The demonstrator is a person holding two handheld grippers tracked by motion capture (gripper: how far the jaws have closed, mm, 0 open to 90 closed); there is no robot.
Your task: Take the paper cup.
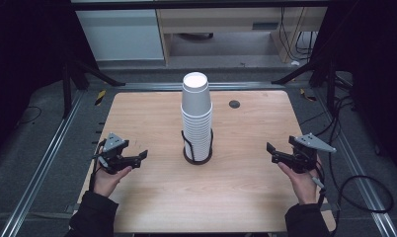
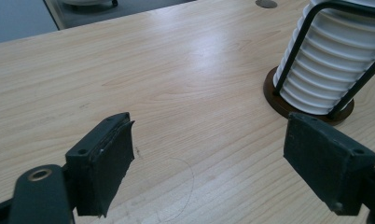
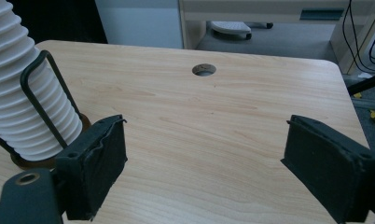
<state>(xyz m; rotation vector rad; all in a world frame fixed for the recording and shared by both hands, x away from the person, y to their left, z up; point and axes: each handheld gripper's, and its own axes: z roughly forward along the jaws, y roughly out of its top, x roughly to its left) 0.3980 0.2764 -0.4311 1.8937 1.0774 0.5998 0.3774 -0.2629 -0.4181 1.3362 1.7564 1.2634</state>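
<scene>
We see the stack of white paper cups [image 1: 196, 116] standing upright in its black wire holder [image 1: 197, 148] near the middle of the desk [image 1: 152, 197] (probably a little nearer the far edge). Our left gripper [image 1: 137, 158] sits by the left edge and our right gripper [image 1: 273, 152] by the right edge, each with fingers spread open, empty, well apart from the stack.
</scene>
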